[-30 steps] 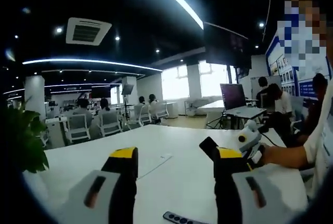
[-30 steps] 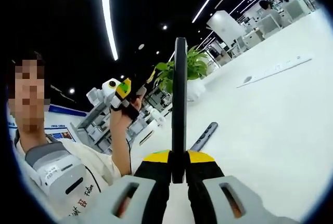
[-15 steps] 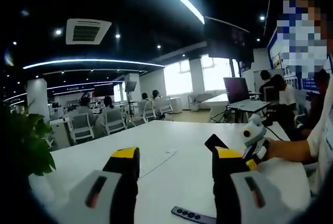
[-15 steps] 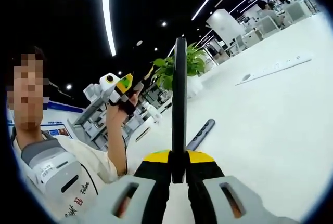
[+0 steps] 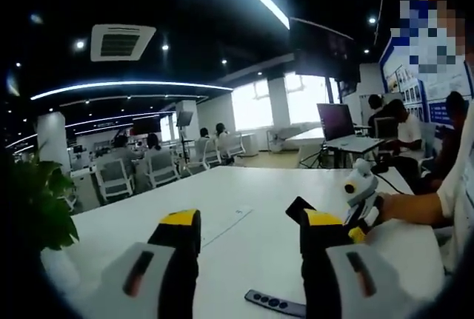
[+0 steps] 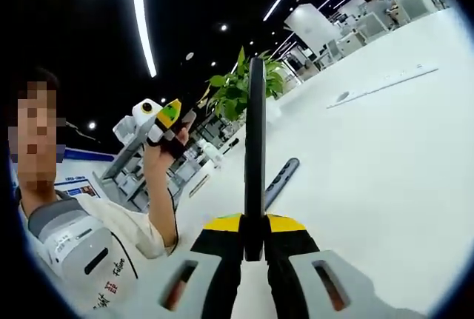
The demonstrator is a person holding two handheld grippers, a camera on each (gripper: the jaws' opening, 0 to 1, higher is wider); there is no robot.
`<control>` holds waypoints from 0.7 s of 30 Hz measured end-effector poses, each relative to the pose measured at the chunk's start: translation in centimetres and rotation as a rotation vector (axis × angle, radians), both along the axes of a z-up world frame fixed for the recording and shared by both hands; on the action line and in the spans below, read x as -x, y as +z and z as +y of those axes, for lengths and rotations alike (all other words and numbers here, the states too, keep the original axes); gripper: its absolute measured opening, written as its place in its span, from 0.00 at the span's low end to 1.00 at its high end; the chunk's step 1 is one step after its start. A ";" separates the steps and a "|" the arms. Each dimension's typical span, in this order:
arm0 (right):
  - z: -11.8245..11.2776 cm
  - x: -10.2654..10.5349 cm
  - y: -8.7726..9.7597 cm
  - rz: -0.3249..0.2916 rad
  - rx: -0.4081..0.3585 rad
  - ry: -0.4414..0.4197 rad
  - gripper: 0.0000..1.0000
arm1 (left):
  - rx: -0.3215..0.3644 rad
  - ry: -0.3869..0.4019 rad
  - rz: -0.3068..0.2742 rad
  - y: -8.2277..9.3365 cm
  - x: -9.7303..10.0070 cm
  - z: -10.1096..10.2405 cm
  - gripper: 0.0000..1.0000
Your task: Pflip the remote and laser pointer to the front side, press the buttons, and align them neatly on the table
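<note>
The right tongs (image 6: 254, 239) are clamped on a thin black device, seen edge-on, that stands straight up from the jaws well above the white table (image 6: 385, 163). It is probably the laser pointer (image 6: 255, 141), though its face cannot be read from this angle. The remote (image 5: 275, 303) lies flat on the table with its buttons up, near the left tongs (image 5: 248, 234), which are held apart with nothing between them.

The main risk, as I judge it, is the pointer's hold. Only its lower end is pinched, so a quick turn of the wrist could let it pivot or slip and drop onto the table. Set down blind, it could also land wrong side up or askew to the remote.

The left gripper view shows the remote's button row and, to the right, the right tongs with the dark pointer tip in the person's hand (image 5: 400, 208), against an office with chairs and seated people. The right gripper view gives the pointer's full length, the remote lying behind it, a plant (image 6: 229, 93), and the left tongs raised in the other hand (image 6: 164, 152).
</note>
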State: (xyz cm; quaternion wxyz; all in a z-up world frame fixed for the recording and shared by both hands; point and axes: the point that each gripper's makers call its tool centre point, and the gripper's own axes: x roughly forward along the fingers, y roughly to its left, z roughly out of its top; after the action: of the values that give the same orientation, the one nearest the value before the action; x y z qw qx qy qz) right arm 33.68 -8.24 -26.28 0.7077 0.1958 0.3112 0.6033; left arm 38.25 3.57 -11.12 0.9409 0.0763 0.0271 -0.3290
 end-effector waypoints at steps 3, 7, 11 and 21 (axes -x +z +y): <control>-0.2 -0.2 -1.2 0.018 0.058 -0.014 0.13 | 0.007 0.002 -0.002 0.2 0.0 0.2 0.54; -0.1 -0.1 -1.4 0.023 0.066 -0.010 0.13 | 0.004 0.001 -0.005 0.2 0.1 0.1 0.54; -0.4 -0.4 -1.4 0.018 0.071 -0.019 0.13 | 0.004 0.001 -0.005 0.2 0.1 0.0 0.54; -1.2 -1.2 -2.9 0.069 0.131 -0.049 0.13 | -0.002 -0.009 -0.004 0.0 0.2 -0.5 0.54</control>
State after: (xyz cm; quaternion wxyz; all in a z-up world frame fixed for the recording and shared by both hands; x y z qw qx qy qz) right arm 34.83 -9.49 -29.14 0.7225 0.1774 0.3691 0.5570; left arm 38.02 3.08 -11.14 0.9394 0.0777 0.0253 -0.3330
